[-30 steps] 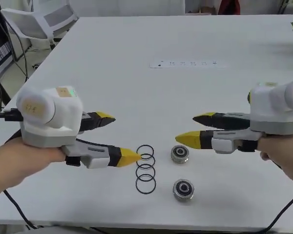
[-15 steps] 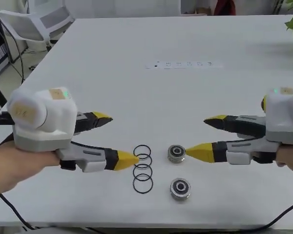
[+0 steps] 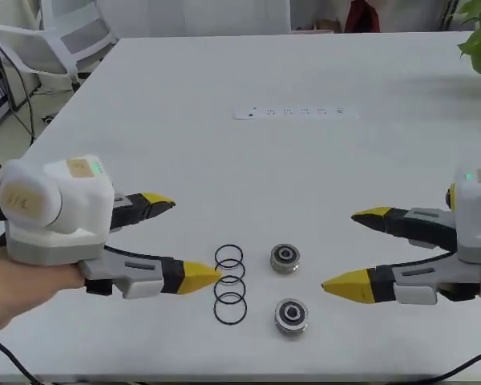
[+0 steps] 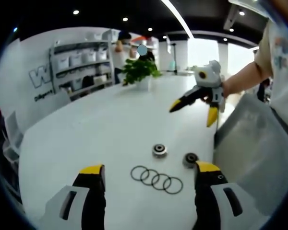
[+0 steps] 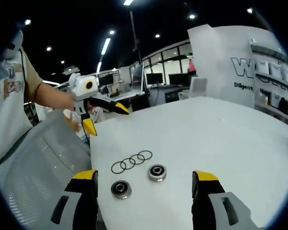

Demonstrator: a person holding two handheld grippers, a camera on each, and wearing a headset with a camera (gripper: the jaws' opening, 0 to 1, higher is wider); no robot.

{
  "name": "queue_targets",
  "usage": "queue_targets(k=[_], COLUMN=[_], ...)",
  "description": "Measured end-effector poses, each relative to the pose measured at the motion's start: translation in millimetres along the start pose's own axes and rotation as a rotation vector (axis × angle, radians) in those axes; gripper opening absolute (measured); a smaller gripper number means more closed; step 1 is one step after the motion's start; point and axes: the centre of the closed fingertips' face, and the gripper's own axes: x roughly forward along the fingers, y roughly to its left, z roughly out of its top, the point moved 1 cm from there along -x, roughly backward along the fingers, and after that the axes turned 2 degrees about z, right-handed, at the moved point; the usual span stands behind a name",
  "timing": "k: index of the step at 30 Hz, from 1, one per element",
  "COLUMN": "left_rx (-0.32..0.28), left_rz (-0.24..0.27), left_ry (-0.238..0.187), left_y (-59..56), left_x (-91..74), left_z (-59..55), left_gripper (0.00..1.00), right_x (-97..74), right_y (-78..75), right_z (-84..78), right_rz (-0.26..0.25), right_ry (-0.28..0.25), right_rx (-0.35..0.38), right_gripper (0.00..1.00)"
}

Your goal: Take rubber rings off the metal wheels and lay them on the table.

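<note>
The left gripper (image 3: 179, 239) hangs at 9 o'clock of the work, jaws spread wide and empty, with its near tip just beside the rings. The right gripper (image 3: 353, 249), at 3 o'clock, is also spread and empty.

Between them the 4 rubber rings (image 3: 230, 282) lie flat on the table (image 3: 305, 160) as an overlapping chain, its long axis running 12 to 6 o'clock. At the chain's 3 o'clock side sit the 2 metal wheels (image 3: 284, 257), flat with bores up and seemingly bare.

The stripping looks finished. Check each groove from above, keeping the jaw tips off the chain.
</note>
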Motion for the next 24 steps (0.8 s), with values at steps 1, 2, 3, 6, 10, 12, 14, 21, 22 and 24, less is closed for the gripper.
queue_targets(k=[1,2,3,6,10,12,14,21,22,24], left_rx=[0.002,0.003,0.004,0.010,0.023,0.026,0.023,0.034,0.039,0.044], left_rz=[0.000,-0.001,-0.001,-0.002,-0.006,-0.007,-0.009,-0.005,-0.004,-0.006], left_ry=[-0.001,-0.001,-0.001,-0.001,0.006,0.008,0.007,0.017,0.019,0.024], left_y=[-0.4,-1.2,-1.5,-3.7,-7.1,-8.6,-9.6,-11.4,-12.3,-13.6], left_x=[-0.2,-0.6,-0.8,-1.9,-2.9,-3.7,-4.3,-7.0,-7.2,-7.4], left_z=[0.1,0.1,0.1,-0.2,-2.5,-3.5,-4.2,-8.7,-9.8,-11.4], left_gripper=[0.77,0.77,0.77,0.78,0.79,0.79,0.79,0.80,0.80,0.80], right_x=[-0.6,-2.0,-3.6,-7.0,-10.2,-11.0,-11.6,-11.7,-11.5,-11.4], right_y=[0.1,0.4,0.7,1.3,2.7,3.5,4.3,8.3,8.5,8.4], right_z=[-0.7,-2.8,-4.7,-8.2,-11.4,-13.0,-15.1,-20.9,-21.7,-23.4], right_rz=[-0.001,-0.001,-0.002,-0.007,-0.009,-0.011,-0.012,-0.011,-0.011,-0.015], right_ry=[0.001,0.004,0.008,0.017,0.023,0.027,0.031,0.052,0.053,0.058], right_rx=[0.000,0.000,-0.001,-0.009,-0.014,-0.018,-0.021,-0.043,-0.043,-0.045], right_gripper=[0.81,0.81,0.81,0.82,0.82,0.82,0.82,0.83,0.83,0.83])
